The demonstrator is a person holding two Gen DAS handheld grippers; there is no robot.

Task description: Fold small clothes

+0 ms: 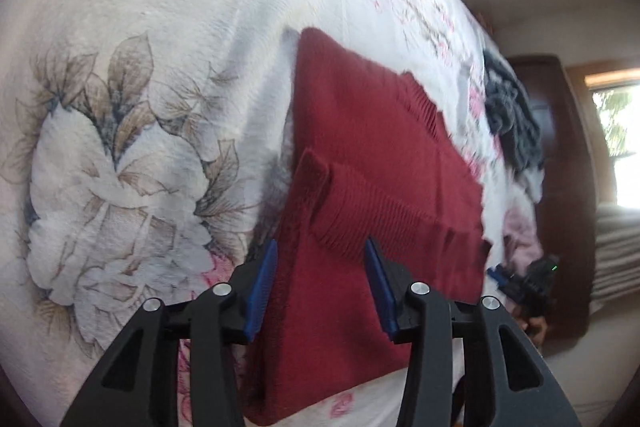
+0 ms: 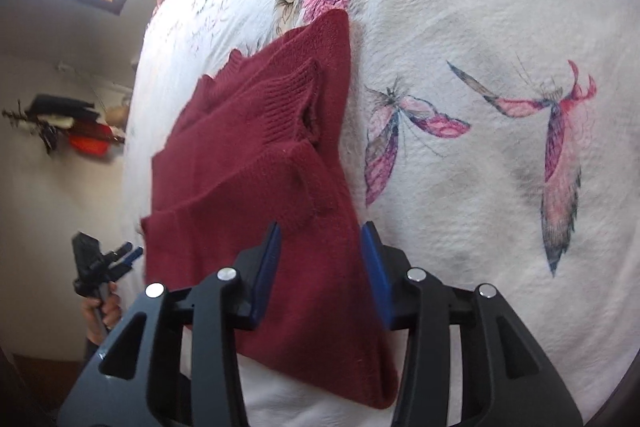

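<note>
A dark red knit sweater (image 1: 360, 147) lies folded on the floral white bedspread (image 1: 140, 87), a ribbed cuff lying across its top. My left gripper (image 1: 320, 243) is open, its blue-padded fingers straddling the sweater's near edge. In the right wrist view the same sweater (image 2: 260, 167) lies on the bedspread (image 2: 480, 207), and my right gripper (image 2: 322, 227) is open with the sweater's near corner between its fingers. Each gripper shows in the other's view: the right gripper (image 1: 524, 279) at the sweater's far side, the left gripper (image 2: 108, 263) held by a hand.
A dark grey garment (image 1: 512, 123) and a pale pink one (image 1: 520, 231) lie on the bed beyond the sweater. Dark wooden furniture (image 1: 540, 87) and a window (image 1: 620, 131) stand past the bed edge. Items hang on the wall (image 2: 68, 127).
</note>
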